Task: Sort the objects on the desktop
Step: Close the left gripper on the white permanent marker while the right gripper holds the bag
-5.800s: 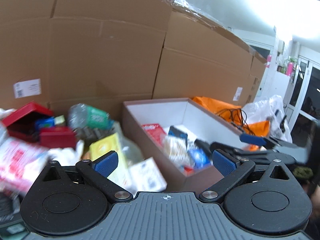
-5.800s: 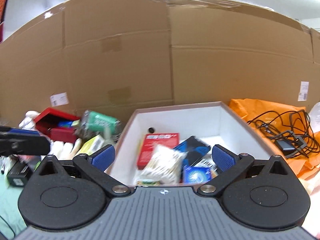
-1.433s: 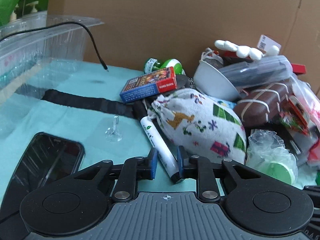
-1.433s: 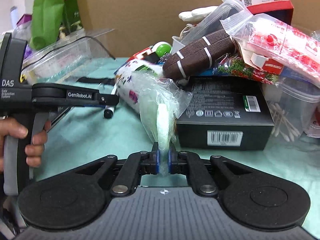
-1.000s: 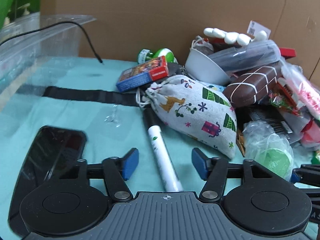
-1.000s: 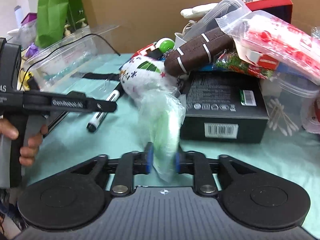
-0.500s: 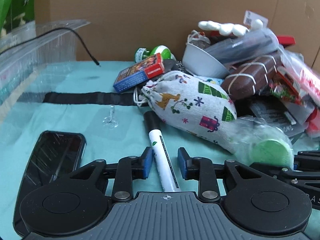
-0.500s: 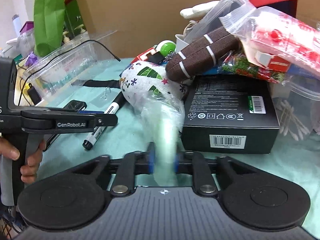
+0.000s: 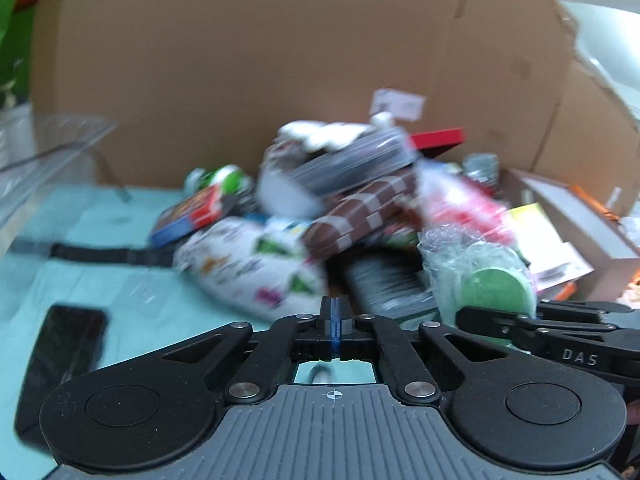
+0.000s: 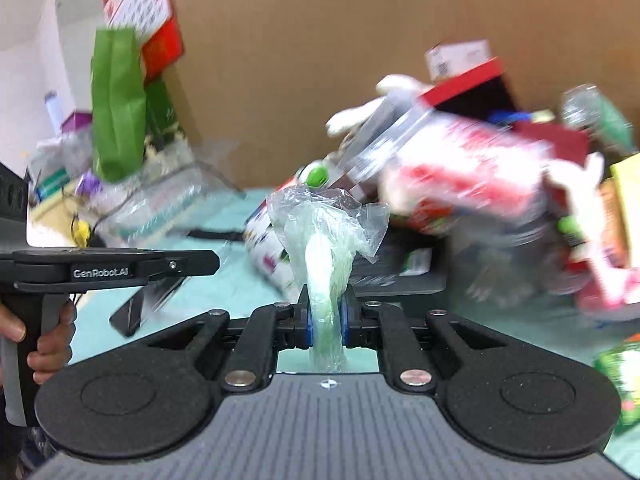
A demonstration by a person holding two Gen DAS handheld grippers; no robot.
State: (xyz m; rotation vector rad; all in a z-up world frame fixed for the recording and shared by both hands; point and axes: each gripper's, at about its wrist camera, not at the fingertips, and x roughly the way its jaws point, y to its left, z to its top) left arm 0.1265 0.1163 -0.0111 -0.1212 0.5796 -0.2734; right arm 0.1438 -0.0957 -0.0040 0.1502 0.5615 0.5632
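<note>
My right gripper [image 10: 325, 322] is shut on a green disc wrapped in a clear plastic bag [image 10: 324, 256] and holds it above the teal cloth; the bagged disc also shows in the left wrist view [image 9: 496, 290]. My left gripper [image 9: 335, 320] is shut, pads together, with nothing between them. The white marker is out of sight; only a sliver shows under the left gripper's body. A blurred pile lies ahead: a printed drawstring pouch [image 9: 256, 264], a brown case with white bands [image 9: 360, 216], a red-and-blue card box [image 9: 188, 212].
A black phone [image 9: 64, 344] lies on the teal cloth [image 9: 48, 276] at the left. A clear plastic tub [image 9: 44, 160] stands far left. A brown-rimmed box [image 9: 576, 216] sits at the right. A cardboard wall [image 9: 280, 60] closes the back. A black carton [image 10: 400, 268] lies by the pile.
Both grippers have risen and swung right, blurring the views. The left jaws closed fully and the marker dropped out of view. The right gripper lifted the bagged disc.
</note>
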